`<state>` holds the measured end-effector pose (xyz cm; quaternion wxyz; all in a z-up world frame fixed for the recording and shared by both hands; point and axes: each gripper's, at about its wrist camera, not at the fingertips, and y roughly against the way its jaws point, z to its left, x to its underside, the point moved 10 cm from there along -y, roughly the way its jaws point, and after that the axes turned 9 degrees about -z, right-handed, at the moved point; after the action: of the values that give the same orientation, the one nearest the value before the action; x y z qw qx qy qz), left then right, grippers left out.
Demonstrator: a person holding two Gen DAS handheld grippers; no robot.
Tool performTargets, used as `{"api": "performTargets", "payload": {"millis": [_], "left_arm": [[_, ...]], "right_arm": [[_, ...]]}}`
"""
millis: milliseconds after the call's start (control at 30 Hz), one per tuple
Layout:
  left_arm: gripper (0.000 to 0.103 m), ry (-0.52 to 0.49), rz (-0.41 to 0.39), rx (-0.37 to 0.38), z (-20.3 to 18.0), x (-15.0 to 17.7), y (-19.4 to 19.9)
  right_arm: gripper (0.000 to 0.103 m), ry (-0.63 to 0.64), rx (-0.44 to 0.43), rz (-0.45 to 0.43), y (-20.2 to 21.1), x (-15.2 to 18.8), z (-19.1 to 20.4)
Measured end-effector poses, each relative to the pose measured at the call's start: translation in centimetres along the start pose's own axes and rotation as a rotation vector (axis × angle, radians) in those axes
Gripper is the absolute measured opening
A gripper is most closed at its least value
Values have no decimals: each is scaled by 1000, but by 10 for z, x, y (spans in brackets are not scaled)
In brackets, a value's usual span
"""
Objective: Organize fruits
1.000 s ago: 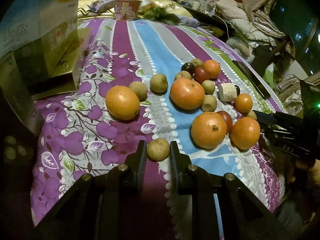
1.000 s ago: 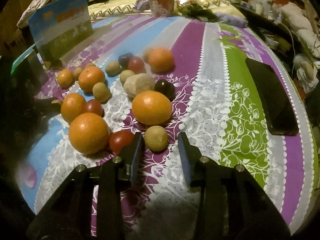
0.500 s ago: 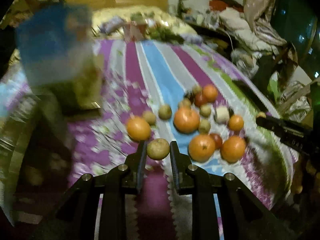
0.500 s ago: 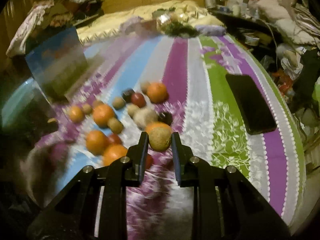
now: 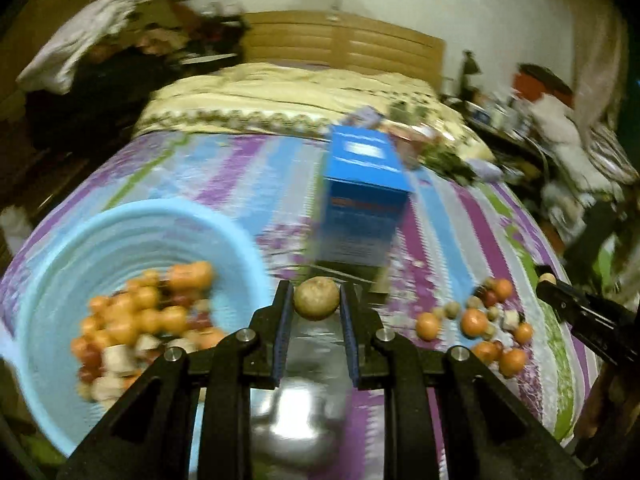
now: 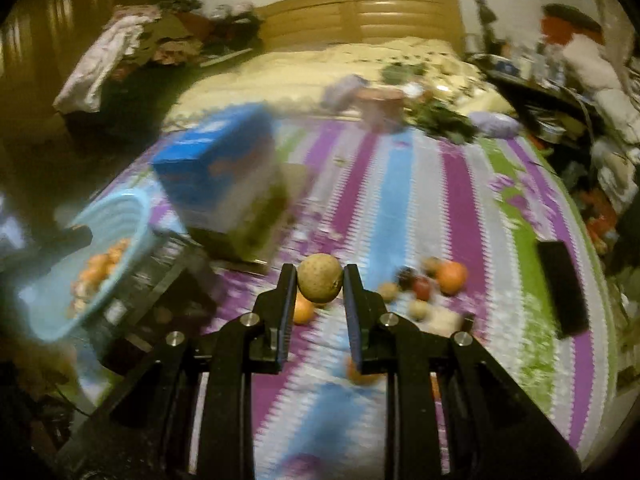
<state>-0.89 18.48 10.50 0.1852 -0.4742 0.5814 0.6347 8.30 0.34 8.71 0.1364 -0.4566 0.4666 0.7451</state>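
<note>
- Left gripper (image 5: 316, 300) is clamping a small brown fruit (image 5: 316, 298) between both fingers, holding it above the table, just right of the blue basin (image 5: 132, 220).
- Basin is holding a heap of oranges and mixed fruit (image 5: 140, 320).
- Right gripper (image 6: 320, 284) is pinching a second brown fruit (image 6: 320, 283) in the air over the striped cloth (image 6: 400, 208).
- Loose fruits (image 6: 432, 284) are lying on the cloth, beyond and right of it.
- Blue box (image 5: 362, 196) is standing behind; its printing is blurring past reading.
</note>
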Motion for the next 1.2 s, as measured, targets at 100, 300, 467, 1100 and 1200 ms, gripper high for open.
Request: {"api": "performTargets", "payload": {"millis": [100, 300, 467, 1100, 1200], "left_arm": [[23, 41, -8, -62, 44, -8, 16], [23, 107, 13, -147, 112, -8, 32], [23, 171, 32, -207, 164, -5, 38], [23, 272, 193, -242, 241, 37, 21], [23, 271, 197, -241, 243, 39, 20]], "right_arm": [[24, 12, -70, 17, -9, -8, 44], [24, 52, -197, 53, -32, -23, 132], [24, 94, -263, 83, -45, -32, 188], [24, 219, -334, 347, -84, 6, 277], [24, 218, -330, 347, -84, 5, 279]]}}
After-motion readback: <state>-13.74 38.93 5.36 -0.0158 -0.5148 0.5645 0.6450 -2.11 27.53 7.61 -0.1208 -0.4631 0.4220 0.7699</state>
